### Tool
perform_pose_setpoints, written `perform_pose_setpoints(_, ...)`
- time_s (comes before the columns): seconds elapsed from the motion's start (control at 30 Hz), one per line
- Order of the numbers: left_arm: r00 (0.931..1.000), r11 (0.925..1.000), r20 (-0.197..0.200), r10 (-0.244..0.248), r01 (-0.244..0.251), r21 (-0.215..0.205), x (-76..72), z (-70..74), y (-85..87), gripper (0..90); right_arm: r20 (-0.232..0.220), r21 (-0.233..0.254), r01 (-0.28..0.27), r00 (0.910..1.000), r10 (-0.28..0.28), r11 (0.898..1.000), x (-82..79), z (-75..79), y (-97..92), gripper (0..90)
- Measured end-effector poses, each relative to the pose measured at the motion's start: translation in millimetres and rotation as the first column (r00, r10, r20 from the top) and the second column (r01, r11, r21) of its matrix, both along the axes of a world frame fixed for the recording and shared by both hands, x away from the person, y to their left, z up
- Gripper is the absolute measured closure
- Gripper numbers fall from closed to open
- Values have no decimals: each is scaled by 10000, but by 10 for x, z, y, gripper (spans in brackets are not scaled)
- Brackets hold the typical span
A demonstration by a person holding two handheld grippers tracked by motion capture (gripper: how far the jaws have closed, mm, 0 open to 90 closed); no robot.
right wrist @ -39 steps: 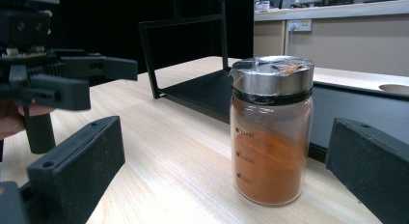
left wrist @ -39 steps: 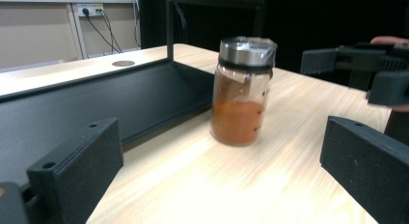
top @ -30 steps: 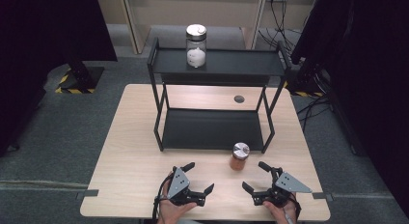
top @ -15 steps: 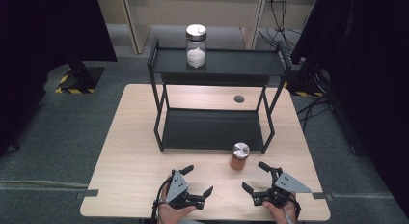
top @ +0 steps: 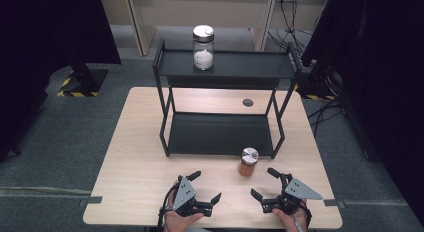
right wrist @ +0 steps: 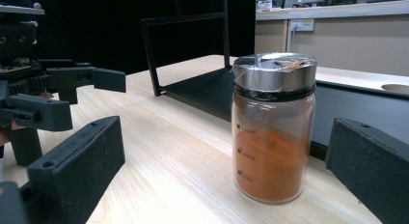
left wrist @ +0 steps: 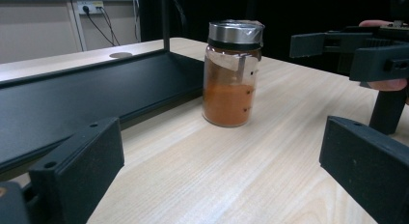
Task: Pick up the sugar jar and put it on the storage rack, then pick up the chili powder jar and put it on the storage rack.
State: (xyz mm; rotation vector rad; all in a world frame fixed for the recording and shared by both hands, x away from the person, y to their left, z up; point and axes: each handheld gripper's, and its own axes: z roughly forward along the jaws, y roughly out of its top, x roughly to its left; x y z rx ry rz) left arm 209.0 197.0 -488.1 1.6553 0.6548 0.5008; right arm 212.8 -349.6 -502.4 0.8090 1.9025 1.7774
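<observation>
Between the two tongs, slightly ahead: spice jar [top: 248, 162], orange powder, steel lid, upright on tabletop [top: 140, 167]. Left tongs [top: 205, 187] released, holding nothing. Right tongs [top: 264, 183] likewise released. Jar's printed graduation marks unreadable. Black shelf rack [top: 220, 133] just beyond jar.

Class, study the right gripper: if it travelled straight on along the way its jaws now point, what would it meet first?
Most likely the orange spice jar, standing between the open jaws of the right gripper, with bare table before it.

Overhead view; two low tabletop-level views
</observation>
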Motion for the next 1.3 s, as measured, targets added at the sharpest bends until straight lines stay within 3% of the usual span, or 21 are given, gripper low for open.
perform_pose_setpoints(0.23, 9999, 10000, 121, -14, 14, 0, -16, 0, 11, 13, 5, -20, 30, 10000, -30, 10000, -12, 4, 5, 4)
perform_pose_setpoints(1.3, 9999, 9996, -26, 168, -169, -214, -10, -6, 41, 13, 42, -129, 131, 9999, -130, 9998, 19, 23, 35, 3)
